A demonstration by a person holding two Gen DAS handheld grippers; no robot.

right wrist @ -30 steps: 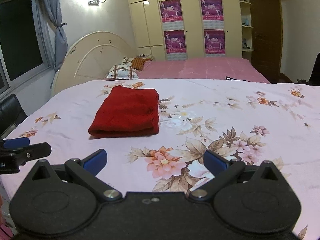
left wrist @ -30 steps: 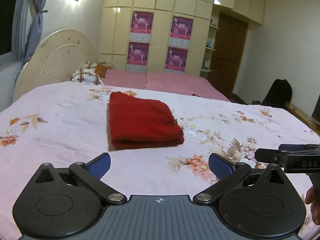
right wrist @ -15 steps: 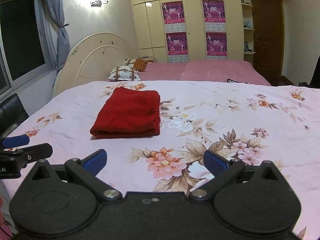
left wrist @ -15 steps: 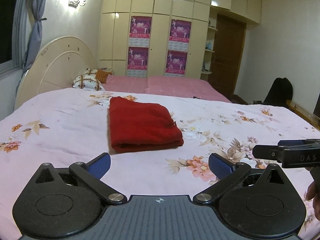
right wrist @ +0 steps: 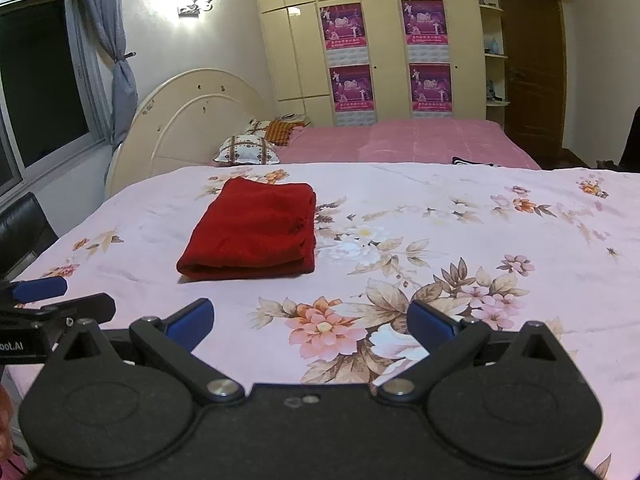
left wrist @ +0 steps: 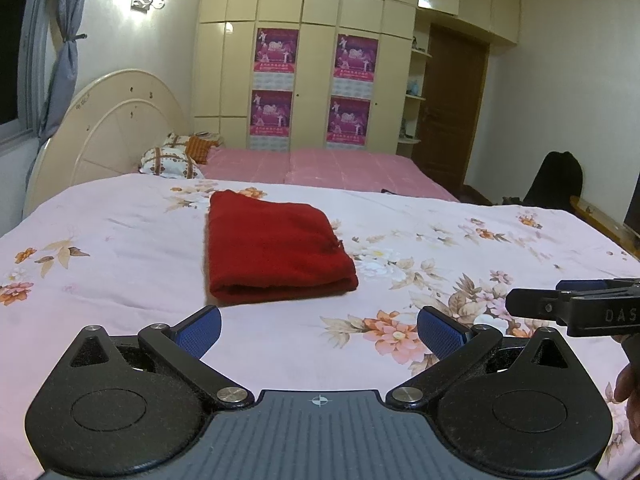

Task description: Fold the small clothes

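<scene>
A red garment (left wrist: 276, 248) lies folded into a thick rectangle on the flowered pink bedspread (left wrist: 120, 248); the right wrist view shows the red garment (right wrist: 252, 232) left of centre. My left gripper (left wrist: 318, 330) hangs open near the bed's front edge, short of the garment, with nothing between its blue pads. My right gripper (right wrist: 310, 322) is also open and empty, further right. Each gripper shows at the edge of the other's view: the right gripper (left wrist: 576, 308), the left gripper (right wrist: 48, 304).
A cream headboard (left wrist: 108, 140) and patterned pillows (left wrist: 172, 158) stand at the left. A second pink bed (left wrist: 328, 168) lies behind, before a wardrobe with posters (left wrist: 312, 92). A black bag (left wrist: 554, 180) sits at right. A hand (left wrist: 628, 396) shows at the right edge.
Both grippers have risen and pulled back slightly from the bed, so the folded garment sits a little farther off. It has not moved. Both stay open.
</scene>
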